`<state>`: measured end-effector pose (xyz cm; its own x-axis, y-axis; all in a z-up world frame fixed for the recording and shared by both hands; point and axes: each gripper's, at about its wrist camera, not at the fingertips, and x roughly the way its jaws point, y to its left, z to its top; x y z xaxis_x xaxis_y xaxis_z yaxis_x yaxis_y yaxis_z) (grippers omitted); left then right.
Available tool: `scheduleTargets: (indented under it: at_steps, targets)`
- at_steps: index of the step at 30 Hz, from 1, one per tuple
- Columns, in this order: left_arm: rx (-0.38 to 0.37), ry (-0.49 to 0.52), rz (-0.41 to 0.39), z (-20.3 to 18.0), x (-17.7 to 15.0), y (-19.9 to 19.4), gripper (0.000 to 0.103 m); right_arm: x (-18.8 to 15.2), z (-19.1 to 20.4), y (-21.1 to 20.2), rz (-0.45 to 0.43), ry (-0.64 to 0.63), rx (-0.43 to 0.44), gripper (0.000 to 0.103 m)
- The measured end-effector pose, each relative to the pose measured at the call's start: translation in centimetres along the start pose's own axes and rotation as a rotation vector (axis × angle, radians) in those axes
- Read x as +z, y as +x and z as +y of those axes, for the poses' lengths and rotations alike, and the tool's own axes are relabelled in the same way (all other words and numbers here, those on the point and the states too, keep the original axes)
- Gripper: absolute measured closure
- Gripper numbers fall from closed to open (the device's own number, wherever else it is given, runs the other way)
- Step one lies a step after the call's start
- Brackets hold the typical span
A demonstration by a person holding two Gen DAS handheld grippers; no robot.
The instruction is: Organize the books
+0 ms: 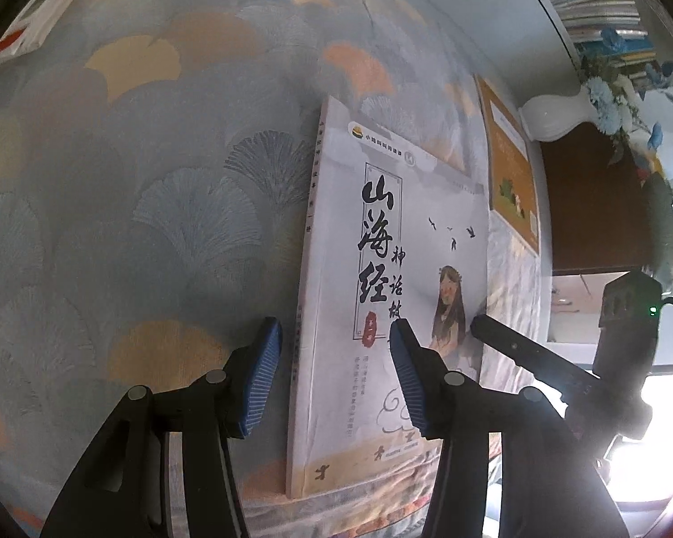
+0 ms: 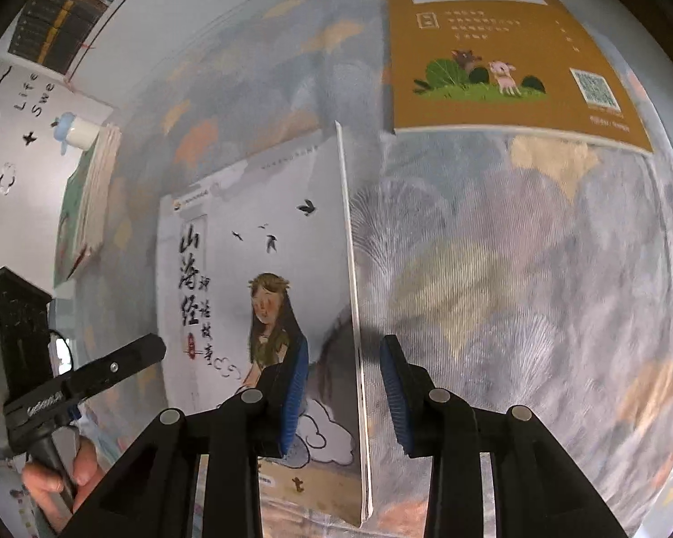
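Two claws at one white storybook

The left claw (image 1: 334, 358) straddles the white storybook's (image 1: 381, 296) spine edge and the right claw (image 2: 343, 392) its page edge, both released. Its bottom corner hides behind the claws.

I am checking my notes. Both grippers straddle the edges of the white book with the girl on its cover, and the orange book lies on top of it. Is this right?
One thing is wrong. The orange book is not on top of the white book: it lies apart, beyond it on the patterned cloth, as the right wrist view shows. The rest holds.
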<state>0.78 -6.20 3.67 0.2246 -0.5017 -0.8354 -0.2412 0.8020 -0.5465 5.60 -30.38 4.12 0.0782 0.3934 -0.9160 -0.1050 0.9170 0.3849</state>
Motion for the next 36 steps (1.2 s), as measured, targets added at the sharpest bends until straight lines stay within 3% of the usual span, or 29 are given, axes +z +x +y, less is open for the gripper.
scheduleTargets:
  at_steps: [9, 15, 22, 24, 26, 29, 31, 33, 36]
  targets:
    - [-0.04, -0.018, -0.021, 0.5, -0.4, -0.1, 0.056, -0.7, 0.3, -0.2, -0.005, -0.016, -0.004, 0.07]
    - [-0.3, -0.199, -0.019, 3.5, -0.6, -0.4, 0.055, -1.2, -0.2, -0.1, -0.048, 0.019, 0.003, 0.07]
    - [-0.431, -0.142, -0.11, 1.3, -1.2, -2.1, 0.058, -1.5, -1.4, -0.4, -0.067, 0.049, 0.064, 0.07]
    - [-0.408, -0.154, -0.12, 1.2, -1.0, -1.9, 0.061, -1.6, -1.3, -0.4, -0.069, 0.047, 0.065, 0.07]
    - [-0.314, -0.145, -0.115, 1.1, -0.6, -1.1, 0.066, -1.8, -1.6, -0.5, -0.07, 0.044, 0.069, 0.07]
    - [-0.216, -0.141, -0.069, 1.3, -0.3, 0.5, 0.082, -1.7, -2.3, -1.0, -0.061, 0.052, 0.078, 0.071]
    - [-0.201, -0.137, -0.056, 1.3, -0.3, 1.0, 0.089, -1.5, -3.0, -1.7, -0.071, 0.051, 0.053, 0.071]
    - [-0.177, -0.12, -0.064, 0.9, -0.3, 1.2, 0.089, -1.4, -3.3, -2.0, -0.087, 0.043, 0.02, 0.071]
    - [-0.21, -0.134, -0.053, 0.9, -0.5, 1.2, 0.089, -1.4, -3.7, -2.1, -0.097, 0.058, 0.03, 0.07]
